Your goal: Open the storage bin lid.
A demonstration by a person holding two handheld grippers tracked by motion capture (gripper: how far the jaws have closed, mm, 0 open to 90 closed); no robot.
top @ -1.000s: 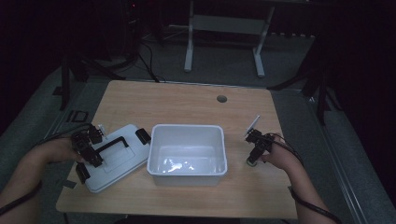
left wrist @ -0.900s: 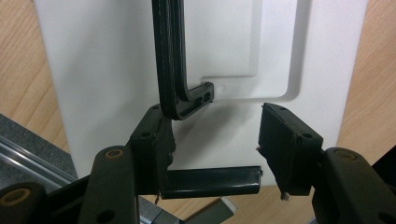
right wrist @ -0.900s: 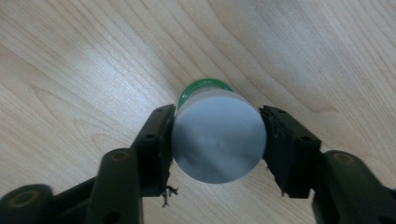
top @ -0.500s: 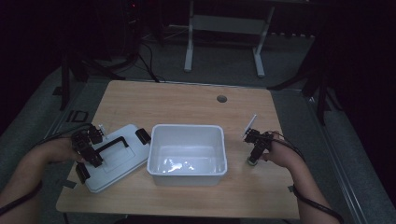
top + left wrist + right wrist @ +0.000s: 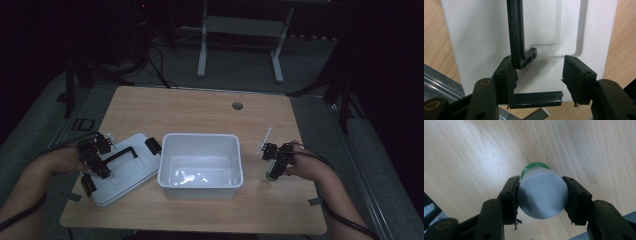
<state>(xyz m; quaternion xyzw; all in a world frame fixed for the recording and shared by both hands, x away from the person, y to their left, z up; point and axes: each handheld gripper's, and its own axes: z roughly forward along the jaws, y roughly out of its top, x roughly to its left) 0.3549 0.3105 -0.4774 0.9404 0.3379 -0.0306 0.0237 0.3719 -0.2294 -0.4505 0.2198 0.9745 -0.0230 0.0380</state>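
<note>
A white bin (image 5: 200,187) stands open at the middle of the wooden table (image 5: 200,110). Its white lid (image 5: 131,172) lies flat to the left, with a black handle (image 5: 515,32) and black latches (image 5: 536,99). My left gripper (image 5: 95,157) hovers over the lid's near-left part. Its jaws are open (image 5: 539,77), and the left one sits against the bend of the handle. Right of the bin, my right gripper (image 5: 275,160) is shut on a small jar (image 5: 542,192) with a grey top and a green band. The jar (image 5: 272,173) stands on the table.
A round cable hole (image 5: 237,106) lies near the table's far edge. Bare wood stretches behind the bin. Dark floor, cables and the metal legs of another stand (image 5: 202,45) lie beyond the table.
</note>
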